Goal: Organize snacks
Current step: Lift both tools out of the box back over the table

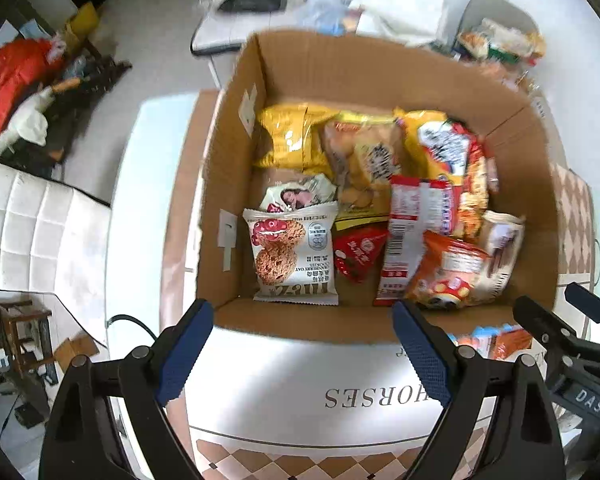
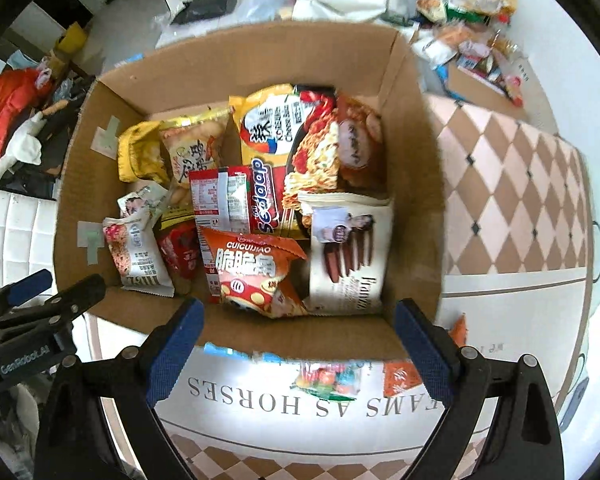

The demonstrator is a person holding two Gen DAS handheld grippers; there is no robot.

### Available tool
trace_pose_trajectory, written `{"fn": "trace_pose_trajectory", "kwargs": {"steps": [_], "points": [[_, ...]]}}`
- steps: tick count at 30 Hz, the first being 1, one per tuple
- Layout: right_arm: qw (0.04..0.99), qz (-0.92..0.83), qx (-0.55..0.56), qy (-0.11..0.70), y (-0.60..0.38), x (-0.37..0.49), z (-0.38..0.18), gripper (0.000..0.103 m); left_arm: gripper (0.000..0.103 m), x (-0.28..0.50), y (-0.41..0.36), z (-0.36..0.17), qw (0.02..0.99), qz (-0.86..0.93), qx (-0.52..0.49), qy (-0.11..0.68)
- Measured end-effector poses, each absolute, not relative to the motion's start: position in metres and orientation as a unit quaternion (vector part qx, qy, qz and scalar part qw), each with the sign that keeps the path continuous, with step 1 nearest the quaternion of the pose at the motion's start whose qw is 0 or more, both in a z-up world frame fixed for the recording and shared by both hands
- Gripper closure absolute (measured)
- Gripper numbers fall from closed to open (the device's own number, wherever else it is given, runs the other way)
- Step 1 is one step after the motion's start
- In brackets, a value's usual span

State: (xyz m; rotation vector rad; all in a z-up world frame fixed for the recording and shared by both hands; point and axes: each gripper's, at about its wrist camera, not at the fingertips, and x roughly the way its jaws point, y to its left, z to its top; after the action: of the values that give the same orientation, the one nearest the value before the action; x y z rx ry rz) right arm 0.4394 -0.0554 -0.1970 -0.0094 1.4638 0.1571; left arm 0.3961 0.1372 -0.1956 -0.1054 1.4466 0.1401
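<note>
Just below the right gripper [image 2: 300, 344] and left gripper [image 1: 302, 350]: both spread wide, empty, above the cardboard box's [image 2: 236, 54] near rim. Just beyond, inside: orange snack bag [image 2: 256, 276], oat cookie pack [image 1: 294, 260]. Judged light, crinkly, crushable; best pinched at a sealed edge. Farther in: noodle packets [image 2: 320, 148].

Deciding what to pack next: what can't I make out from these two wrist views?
- Loose snacks in front of the cardboard box: right wrist view, near wall hides most of them.
- Snack pile beyond the box: left wrist view, blurred, labels unreadable.
- Box floor: both views, covered by packets.
- Right gripper: left wrist view, cut off by the edge.
</note>
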Motion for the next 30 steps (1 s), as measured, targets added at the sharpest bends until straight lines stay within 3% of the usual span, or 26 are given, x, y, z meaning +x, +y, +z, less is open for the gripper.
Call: {"fn": "trace_pose_trajectory", "kwargs": {"steps": [18, 30], "points": [[0.835, 0.072, -0.007, 0.546, -0.083, 0.334, -0.065, 0.005, 0.011, 0.31, 0.115, -0.078, 0.848, 0.054, -0.039, 0.526], [0.863, 0.08, 0.006, 0.499, -0.094, 0.284, -0.004, 0.005, 0.011, 0.264, 0.112, -0.036, 0.869, 0.045, -0.044, 0.49]]}}
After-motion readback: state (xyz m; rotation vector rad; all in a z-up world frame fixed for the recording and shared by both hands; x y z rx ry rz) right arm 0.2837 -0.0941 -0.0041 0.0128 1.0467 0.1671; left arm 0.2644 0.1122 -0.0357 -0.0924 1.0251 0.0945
